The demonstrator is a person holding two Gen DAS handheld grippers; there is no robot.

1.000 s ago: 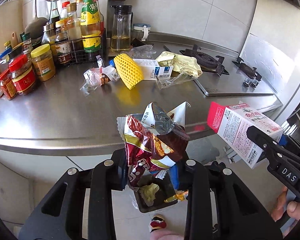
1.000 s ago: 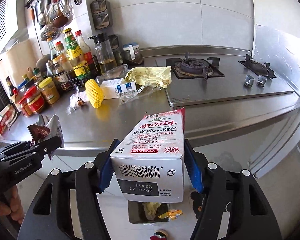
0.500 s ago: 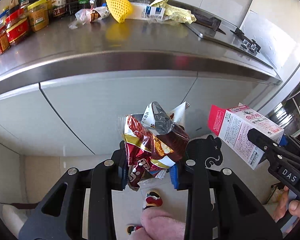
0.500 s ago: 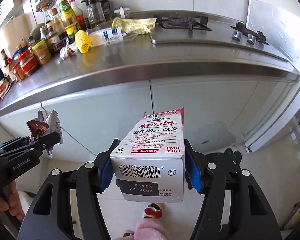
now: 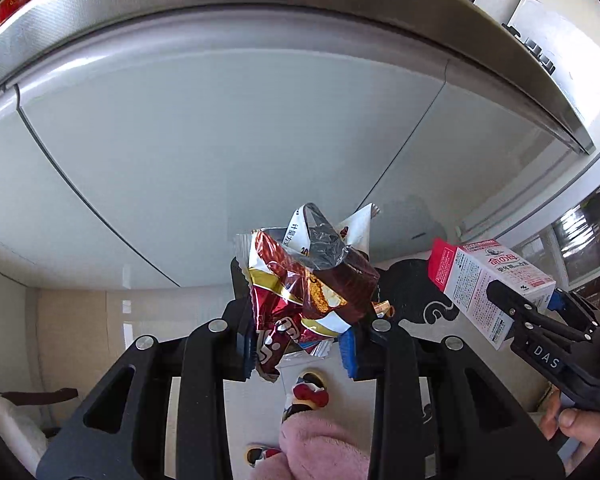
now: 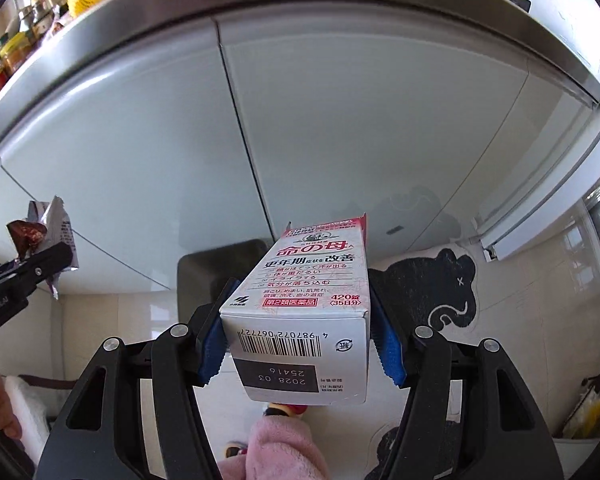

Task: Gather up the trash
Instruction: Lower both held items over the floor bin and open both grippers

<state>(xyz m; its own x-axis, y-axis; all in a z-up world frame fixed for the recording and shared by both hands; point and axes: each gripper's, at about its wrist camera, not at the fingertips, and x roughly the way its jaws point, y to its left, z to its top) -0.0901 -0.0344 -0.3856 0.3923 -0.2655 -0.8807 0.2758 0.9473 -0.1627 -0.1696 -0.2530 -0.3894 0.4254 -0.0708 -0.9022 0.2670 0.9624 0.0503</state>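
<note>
Both loads heading down in front of the cabinet doors (image 6: 340,128), bin (image 6: 220,268) dead ahead.

Bin's dark rim shows behind the white-and-pink box (image 6: 308,304) at twelve o'clock from my right gripper (image 6: 300,344); its jaws are clamped on the box's two sides. My left gripper (image 5: 300,344) pinches the crumpled snack wrapper (image 5: 304,288) narrowly. I'd judge the trick is getting each load square over the opening before letting go. The wrapper is light and may drift; the box at three o'clock could clip the rim.
</note>
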